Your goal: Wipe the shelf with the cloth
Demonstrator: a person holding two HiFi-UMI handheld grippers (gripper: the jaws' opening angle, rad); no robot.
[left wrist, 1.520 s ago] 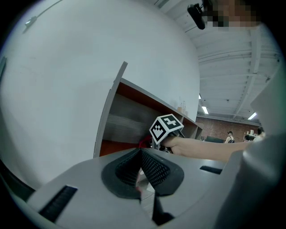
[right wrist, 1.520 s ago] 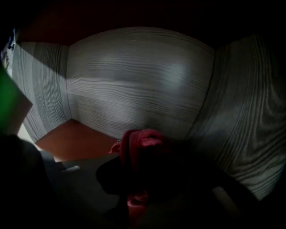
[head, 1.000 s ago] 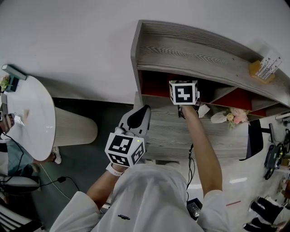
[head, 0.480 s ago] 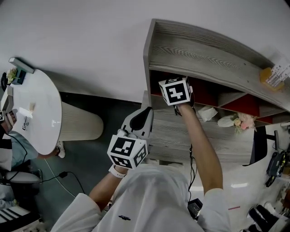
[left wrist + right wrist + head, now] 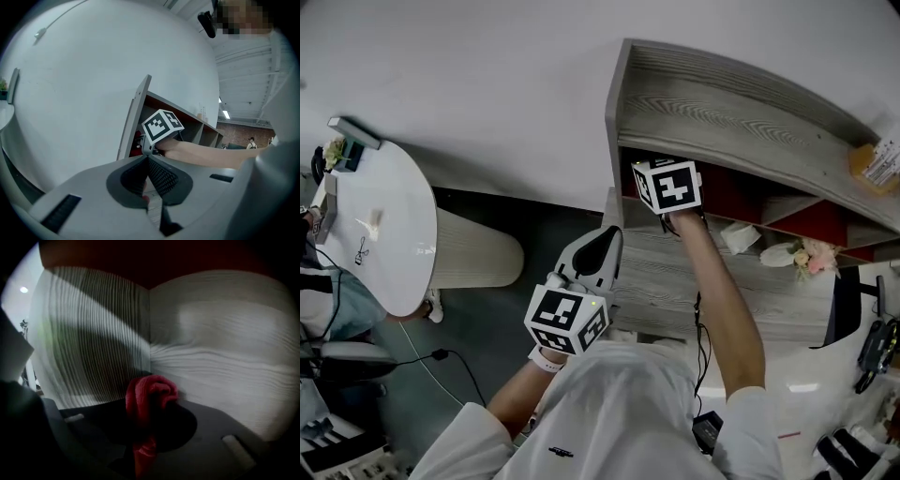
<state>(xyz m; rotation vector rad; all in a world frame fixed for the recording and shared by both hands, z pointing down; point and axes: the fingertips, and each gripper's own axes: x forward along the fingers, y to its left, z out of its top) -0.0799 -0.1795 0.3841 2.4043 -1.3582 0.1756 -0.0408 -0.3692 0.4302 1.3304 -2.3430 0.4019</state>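
Bunched red cloth (image 5: 151, 394) at corner of grey shelf (image 5: 225, 348).

The right arm (image 5: 727, 309) stretches straight forward, and the right gripper (image 5: 152, 405) sits in the left rear corner of the shelf (image 5: 225, 348), its jaws clamped on a bunched red cloth (image 5: 146, 392). The left gripper (image 5: 600, 246) is held low before the torso with the forearm bent, its jaws pressed together with nothing between them.

I'm in what looks like an office or studio room: a grey wood-grain shelf (image 5: 722, 108) stands against a bare white wall (image 5: 487, 84). Left of the shelf there's a round white table (image 5: 380, 234), and cables (image 5: 441, 355) trail over the dark floor (image 5: 502, 328) beneath it.
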